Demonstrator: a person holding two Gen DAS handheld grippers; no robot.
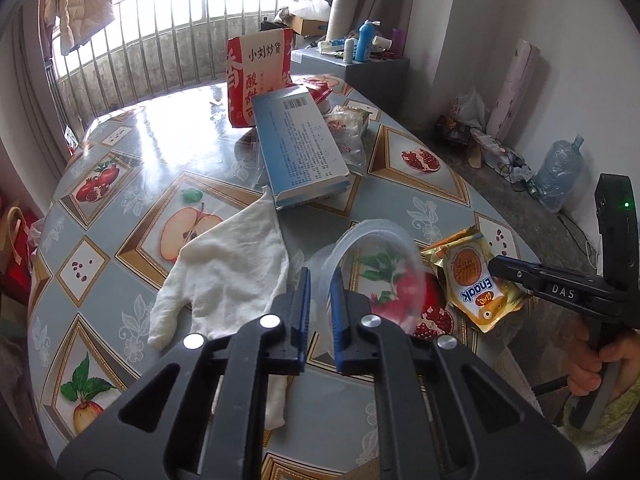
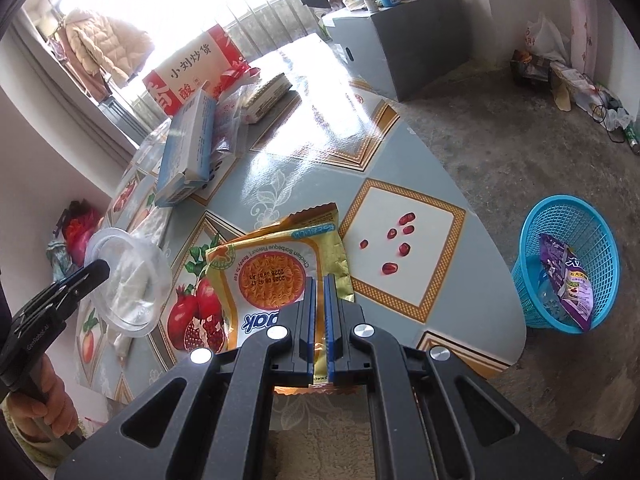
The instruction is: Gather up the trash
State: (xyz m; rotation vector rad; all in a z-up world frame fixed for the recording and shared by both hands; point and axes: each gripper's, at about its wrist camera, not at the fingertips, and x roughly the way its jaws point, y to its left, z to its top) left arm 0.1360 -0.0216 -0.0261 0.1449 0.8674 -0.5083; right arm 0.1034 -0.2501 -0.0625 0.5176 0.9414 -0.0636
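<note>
My left gripper (image 1: 320, 280) is shut on the rim of a clear plastic cup (image 1: 378, 248), which it holds just above the fruit-patterned table (image 1: 160, 136). The right wrist view shows the same cup (image 2: 128, 280) at the left gripper's tip (image 2: 100, 270). My right gripper (image 2: 320, 280) is shut on the near edge of a yellow Enaak noodle-snack packet (image 2: 276, 264); the packet (image 1: 468, 276) lies near the table's right edge. A white cloth (image 1: 232, 276) lies left of the cup.
A blue-and-white carton (image 1: 300, 144), a red-and-white paper bag (image 1: 256, 76) and clear wrappers (image 1: 348, 124) sit farther back on the table. On the floor to the right stands a blue mesh basket (image 2: 528, 280) holding a purple wrapper (image 2: 568, 280). A grey cabinet (image 2: 400, 40) stands behind.
</note>
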